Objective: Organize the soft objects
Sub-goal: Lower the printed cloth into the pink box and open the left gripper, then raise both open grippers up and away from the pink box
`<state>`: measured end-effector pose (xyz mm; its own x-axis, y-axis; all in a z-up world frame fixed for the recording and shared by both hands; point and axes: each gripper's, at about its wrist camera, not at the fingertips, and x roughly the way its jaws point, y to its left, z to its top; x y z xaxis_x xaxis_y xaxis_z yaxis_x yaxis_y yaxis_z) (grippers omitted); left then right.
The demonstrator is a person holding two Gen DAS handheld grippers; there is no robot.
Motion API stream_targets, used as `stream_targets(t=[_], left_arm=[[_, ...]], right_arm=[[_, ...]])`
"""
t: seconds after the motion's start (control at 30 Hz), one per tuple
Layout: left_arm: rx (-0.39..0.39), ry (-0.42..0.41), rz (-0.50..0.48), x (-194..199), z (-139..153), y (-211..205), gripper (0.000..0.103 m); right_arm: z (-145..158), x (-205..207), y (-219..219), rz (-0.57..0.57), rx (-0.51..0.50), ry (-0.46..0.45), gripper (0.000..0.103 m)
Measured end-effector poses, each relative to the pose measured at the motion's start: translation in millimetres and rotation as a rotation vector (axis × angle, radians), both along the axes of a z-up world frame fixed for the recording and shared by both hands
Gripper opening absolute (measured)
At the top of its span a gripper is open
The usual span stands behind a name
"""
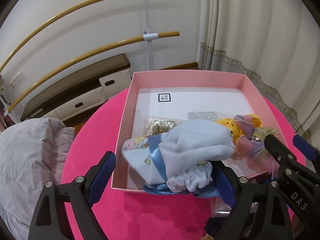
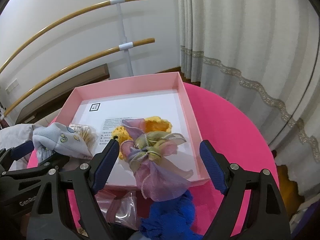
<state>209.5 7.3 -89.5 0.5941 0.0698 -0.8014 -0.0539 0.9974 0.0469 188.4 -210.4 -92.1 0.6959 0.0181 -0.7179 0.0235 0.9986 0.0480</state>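
A light blue fleece bundle (image 1: 192,146) with a satin ribbon lies over the near wall of the pale pink box (image 1: 188,74). My left gripper (image 1: 163,180) stands open around it; the left pad is well clear of the cloth. A sheer pink, purple and green scarf (image 2: 152,152) lies in the pale pink box (image 2: 128,82) against a yellow crochet piece (image 2: 158,127). My right gripper (image 2: 160,167) is open, its pads apart from the scarf on both sides. The two grippers are side by side at the box's near edge.
The box sits on a round hot-pink table (image 2: 230,120). A fuzzy blue item (image 2: 170,216) and a clear plastic bag (image 2: 120,210) lie just in front of the box. A pale quilt (image 1: 26,160) is at the left, a curtain (image 1: 260,40) at the right.
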Motion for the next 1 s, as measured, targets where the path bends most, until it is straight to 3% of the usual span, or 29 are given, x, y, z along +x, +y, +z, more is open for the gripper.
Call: stream_targets(t=[0.23, 0.67, 1.0], left_arm=[[-0.055, -0.026, 0.005, -15, 18, 9, 0.096], [-0.079, -0.056, 0.035, -62, 40, 17, 0.097], [-0.086, -0.114, 0.023, -122, 71, 11, 0.097]], right_arm=[[10, -14, -12, -0.028, 0.017, -0.017, 0.081], [28, -50, -14, -0.03, 0.012, -0.051, 0.081], [48, -93, -3, 0.001, -0.016, -0.098, 0.081]])
